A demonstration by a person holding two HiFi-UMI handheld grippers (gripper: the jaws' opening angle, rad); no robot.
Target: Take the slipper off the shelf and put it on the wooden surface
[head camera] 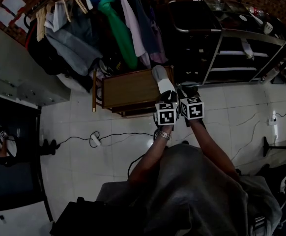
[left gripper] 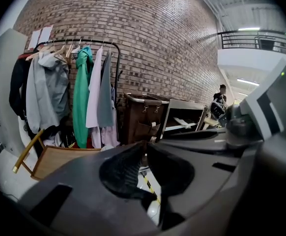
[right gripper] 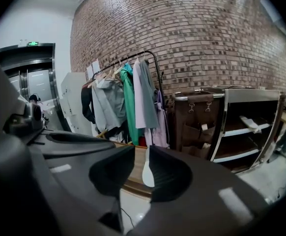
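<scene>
The pale grey and white slipper [head camera: 161, 78] lies on the brown wooden worktop [head camera: 130, 88], at the edge nearest the tongs, with its length running away from them. In the head view it sits just ahead of the left tongs [head camera: 168, 100] and slightly to the left of the right tongs [head camera: 188, 93]. Whether either tip touches its near end cannot be told from there.

Along the right tongs [right gripper: 142, 156] the jaws stand a narrow gap apart with nothing clamped between them. The slipper [right gripper: 147, 171] shows through that gap, beyond the tips, resting on the wood [right gripper: 136, 167].

The left tongs [left gripper: 145, 149] are drawn almost together, leaving only a slit at the tips, and hold nothing. Pale floor shows below the slit, and the wooden worktop [left gripper: 59, 159] lies off to their left.

The two tongs are side by side, close to each other. The black metal shelf unit [head camera: 241, 53] stands ahead and to the right of them, well apart from the slipper.
</scene>
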